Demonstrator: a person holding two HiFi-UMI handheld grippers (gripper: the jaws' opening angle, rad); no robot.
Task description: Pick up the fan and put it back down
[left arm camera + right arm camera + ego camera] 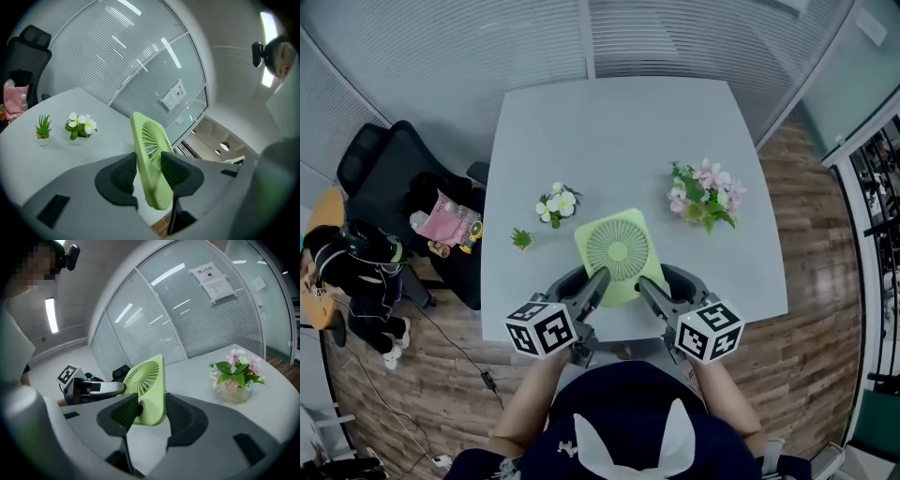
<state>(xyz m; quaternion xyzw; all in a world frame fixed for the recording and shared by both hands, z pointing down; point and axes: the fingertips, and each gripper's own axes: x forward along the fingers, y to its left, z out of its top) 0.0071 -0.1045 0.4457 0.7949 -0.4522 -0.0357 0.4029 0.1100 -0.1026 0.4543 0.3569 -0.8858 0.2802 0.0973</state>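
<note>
A light green square fan (619, 251) with a round grille is held between both grippers above the near part of the grey table (609, 131). My left gripper (598, 281) is shut on the fan's left edge. The right gripper (647, 286) is shut on its right edge. In the left gripper view the fan (151, 159) stands on edge, slightly tilted, between the two dark pads of the left gripper (149, 172). From the right gripper view the fan (147, 387) sits clamped in the right gripper (150, 411), and the left gripper (86, 387) shows beyond it.
A pot of pink flowers (708, 195) stands at the table's right, a pot of white flowers (556, 206) and a small green plant (521, 239) at its left. A black chair (394, 178) with a pink bag (442, 220) is beside the left edge. Glass walls with blinds rise behind.
</note>
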